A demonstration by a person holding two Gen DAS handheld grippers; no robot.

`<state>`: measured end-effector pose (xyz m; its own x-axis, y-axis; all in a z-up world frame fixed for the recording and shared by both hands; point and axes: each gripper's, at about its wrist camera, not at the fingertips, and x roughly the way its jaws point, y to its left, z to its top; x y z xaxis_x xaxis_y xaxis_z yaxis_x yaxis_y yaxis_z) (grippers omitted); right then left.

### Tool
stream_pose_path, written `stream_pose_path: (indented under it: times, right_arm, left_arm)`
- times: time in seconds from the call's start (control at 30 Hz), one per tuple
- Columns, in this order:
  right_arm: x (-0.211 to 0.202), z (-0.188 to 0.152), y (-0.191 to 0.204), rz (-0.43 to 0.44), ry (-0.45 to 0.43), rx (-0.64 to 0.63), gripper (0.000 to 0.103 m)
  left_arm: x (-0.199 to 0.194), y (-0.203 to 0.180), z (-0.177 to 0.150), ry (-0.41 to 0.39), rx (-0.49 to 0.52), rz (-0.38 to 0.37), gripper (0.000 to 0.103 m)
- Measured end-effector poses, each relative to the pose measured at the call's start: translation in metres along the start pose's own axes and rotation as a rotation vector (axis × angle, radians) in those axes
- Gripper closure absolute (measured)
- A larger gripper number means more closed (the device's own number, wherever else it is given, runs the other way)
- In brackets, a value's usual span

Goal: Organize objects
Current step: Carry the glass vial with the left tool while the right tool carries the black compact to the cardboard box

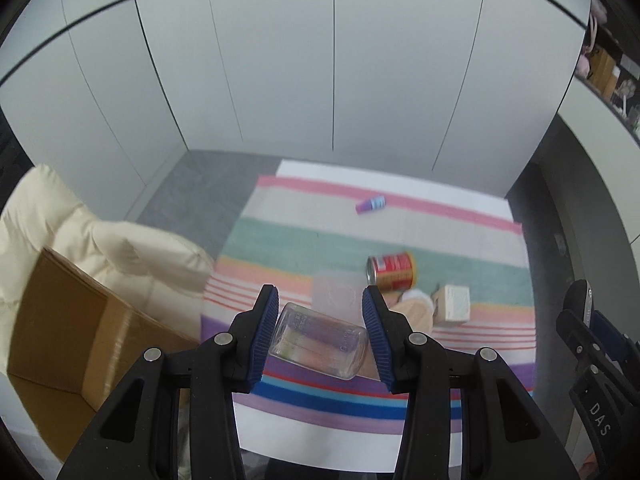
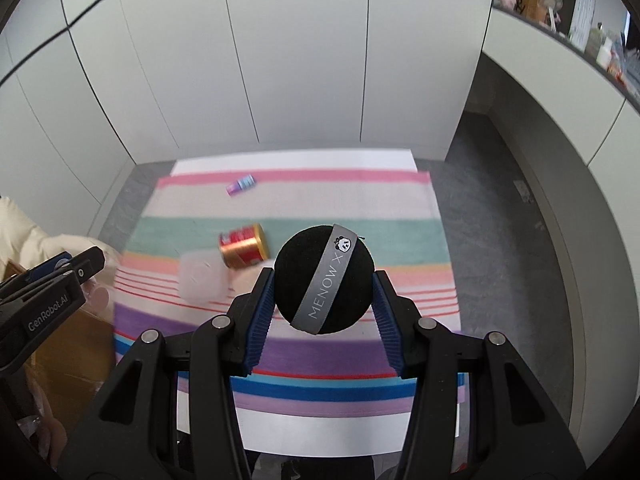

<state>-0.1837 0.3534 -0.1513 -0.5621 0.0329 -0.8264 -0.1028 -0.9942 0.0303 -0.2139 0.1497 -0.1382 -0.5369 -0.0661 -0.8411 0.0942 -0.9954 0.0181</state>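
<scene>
My left gripper [image 1: 320, 332] is shut on a clear glass jar [image 1: 320, 344], held on its side above the striped cloth [image 1: 280, 236]. My right gripper [image 2: 325, 300] is shut on a round black puff [image 2: 325, 280] with a grey "MENOW X" ribbon, held above the cloth [image 2: 400, 240]. On the cloth lie a red and gold can [image 1: 392, 270] on its side, a frosted plastic lid [image 1: 336, 294], a small white box [image 1: 454, 304], a beige puff [image 1: 416, 310] and a small purple bottle [image 1: 371, 204]. The can [image 2: 242, 246], lid [image 2: 200, 278] and bottle [image 2: 240, 184] also show in the right wrist view.
An open cardboard box [image 1: 68, 332] stands at the left, next to a cream cushion [image 1: 120, 248]. White cabinet doors [image 1: 320, 60] close off the back. Grey floor [image 2: 500, 240] surrounds the cloth. A shelf with bottles [image 2: 580, 12] is at the upper right.
</scene>
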Motion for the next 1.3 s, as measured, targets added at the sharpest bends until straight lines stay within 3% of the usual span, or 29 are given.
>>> stream_pose_path:
  times: [0.27, 0.5, 1.0, 1.3]
  right_arm:
    - [-0.055, 0.024, 0.007, 0.006, -0.05, -0.022, 0.053]
    - [-0.089, 0.03, 0.01, 0.009, -0.094, -0.041, 0.053]
    - [-0.104, 0.01, 0.004, 0.036, -0.077, -0.017, 0.053]
    - [-0.111, -0.016, 0.007, 0.053, -0.044, 0.024, 0.053]
  left_arm:
    - [-0.057, 0.008, 0.019, -0.077, -0.013, -0.012, 0.058]
    - [-0.084, 0.011, 0.016, -0.115, -0.016, -0.005, 0.058]
    - [-0.101, 0.019, -0.004, -0.086, 0.003, -0.013, 0.058]
    - [-0.112, 0.036, -0.036, -0.053, 0.04, -0.03, 0.058]
